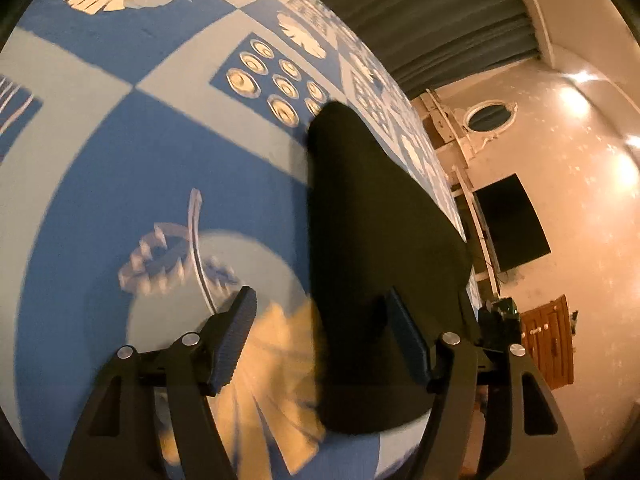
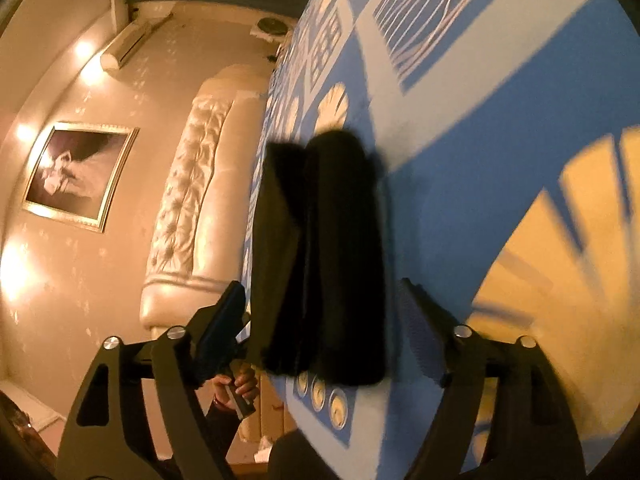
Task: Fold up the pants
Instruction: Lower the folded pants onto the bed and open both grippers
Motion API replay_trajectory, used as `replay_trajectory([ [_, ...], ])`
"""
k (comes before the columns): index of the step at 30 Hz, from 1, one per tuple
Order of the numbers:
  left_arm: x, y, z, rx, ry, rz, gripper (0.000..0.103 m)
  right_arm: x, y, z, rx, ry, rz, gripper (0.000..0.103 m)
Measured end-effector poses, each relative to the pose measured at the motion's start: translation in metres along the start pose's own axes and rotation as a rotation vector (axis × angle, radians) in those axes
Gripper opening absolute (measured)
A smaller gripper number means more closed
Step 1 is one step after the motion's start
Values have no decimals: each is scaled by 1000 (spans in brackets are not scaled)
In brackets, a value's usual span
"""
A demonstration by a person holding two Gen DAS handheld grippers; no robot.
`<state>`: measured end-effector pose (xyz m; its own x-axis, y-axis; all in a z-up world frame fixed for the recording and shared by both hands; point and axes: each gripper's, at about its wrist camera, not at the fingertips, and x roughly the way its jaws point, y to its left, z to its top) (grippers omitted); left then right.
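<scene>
The black pants [image 1: 376, 248] lie folded into a long narrow bundle on the blue patterned bedspread [image 1: 120, 152]. My left gripper [image 1: 324, 344] is open just above the near end of the bundle, its right finger over the fabric and its left finger over the bedspread. In the right wrist view the pants [image 2: 336, 264] look like a stacked, blurred bundle near the bed's edge. My right gripper [image 2: 324, 332] is open, its fingers to either side of the bundle's near end, holding nothing.
The bedspread [image 2: 500, 160] covers the bed. A tufted headboard [image 2: 192, 184] and framed picture [image 2: 76, 172] are on the wall. A wall TV [image 1: 512, 224], round mirror [image 1: 488, 118], wooden cabinet [image 1: 552, 344] and curtain [image 1: 420, 12] show beyond the bed's edge.
</scene>
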<state>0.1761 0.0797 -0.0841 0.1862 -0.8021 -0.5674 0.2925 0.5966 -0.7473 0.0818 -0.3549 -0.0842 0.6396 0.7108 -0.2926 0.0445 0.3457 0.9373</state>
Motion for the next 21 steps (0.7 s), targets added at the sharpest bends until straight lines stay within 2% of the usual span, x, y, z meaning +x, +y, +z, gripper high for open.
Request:
replay_trajectory([
  [5,10,-15,-14,1,16,-17,71,13,10,-9,-14,11,-2,81],
  [7,16,-20,-17,-2,30,-22,71,14,8,-9,-3,16,-15,73],
  [9,22,-25,-17,3,32,-3,71,12,4,-10,-7,24,-52,51],
  [13,29,-31,-18,23,38,52,70,9,-4,-13,12,22,-39,36],
  [14,30,-33,-18,30,38,65,69,9,-4,-14,12,20,-36,33],
  [16,33,-36,-18,50,46,78,53,8,-2,-14,7,14,-36,30],
  [21,33,-37,-17,58,53,100,43,2,9,-13,-17,11,-17,24],
])
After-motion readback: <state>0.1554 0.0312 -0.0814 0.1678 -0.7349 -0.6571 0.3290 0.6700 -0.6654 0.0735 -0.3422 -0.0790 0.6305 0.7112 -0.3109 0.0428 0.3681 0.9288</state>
